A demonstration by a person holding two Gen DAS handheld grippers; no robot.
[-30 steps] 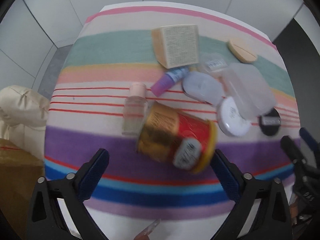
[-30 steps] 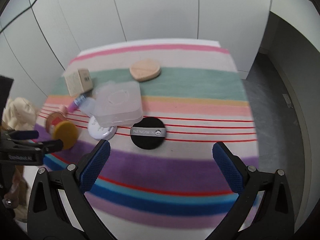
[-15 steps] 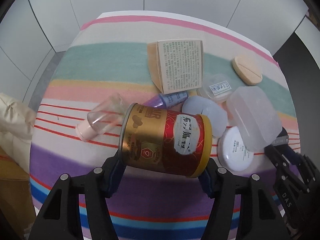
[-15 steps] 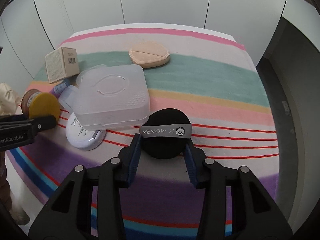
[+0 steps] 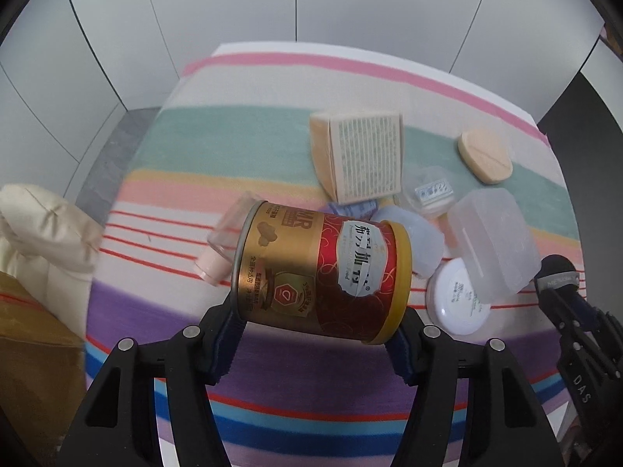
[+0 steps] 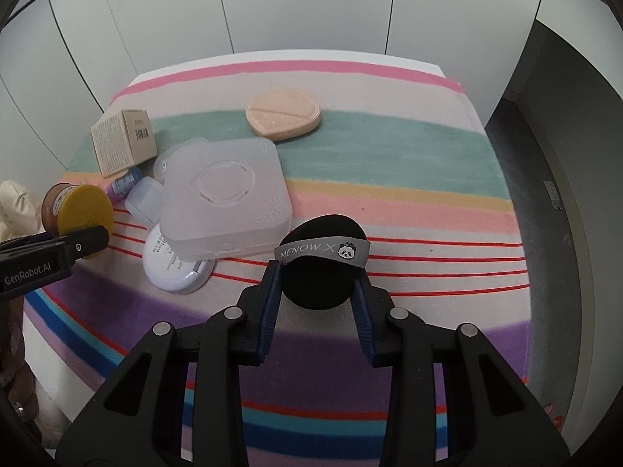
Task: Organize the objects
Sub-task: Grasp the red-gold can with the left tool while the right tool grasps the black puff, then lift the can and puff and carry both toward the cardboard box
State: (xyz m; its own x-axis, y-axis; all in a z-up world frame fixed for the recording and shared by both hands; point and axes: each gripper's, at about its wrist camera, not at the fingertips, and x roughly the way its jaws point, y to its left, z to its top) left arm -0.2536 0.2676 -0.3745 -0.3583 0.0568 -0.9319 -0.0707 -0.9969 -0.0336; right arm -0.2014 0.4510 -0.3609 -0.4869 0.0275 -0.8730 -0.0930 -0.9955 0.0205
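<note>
Both of my jaws are closed on objects: my left gripper point(image 5: 317, 334) clamps a gold-and-red tin point(image 5: 321, 272) across its two ends, and my right gripper point(image 6: 317, 292), whose jaws have just been closing, pinches a black powder puff point(image 6: 321, 268) at its sides. The tin lies sideways in my grip, yellow lid to the right, tilted above the striped cloth point(image 5: 249, 140); I judge this end-to-end hold keeps the round wall from rolling out. The puff, with its grey band facing me, looks squeezed slightly and sits near the cloth's middle stripes. Clutter crowds the zone between my hands: a clear plastic case point(image 6: 226, 202) leaning over a white compact point(image 6: 175, 268), a beige carton point(image 6: 122, 142), and a small pink-capped bottle point(image 5: 222, 245) just behind the tin. A tan sponge point(image 6: 284, 116) rests apart toward the far edge. Open room lies on the cloth's right half and along the near purple and blue stripes, ending at the edges.
</note>
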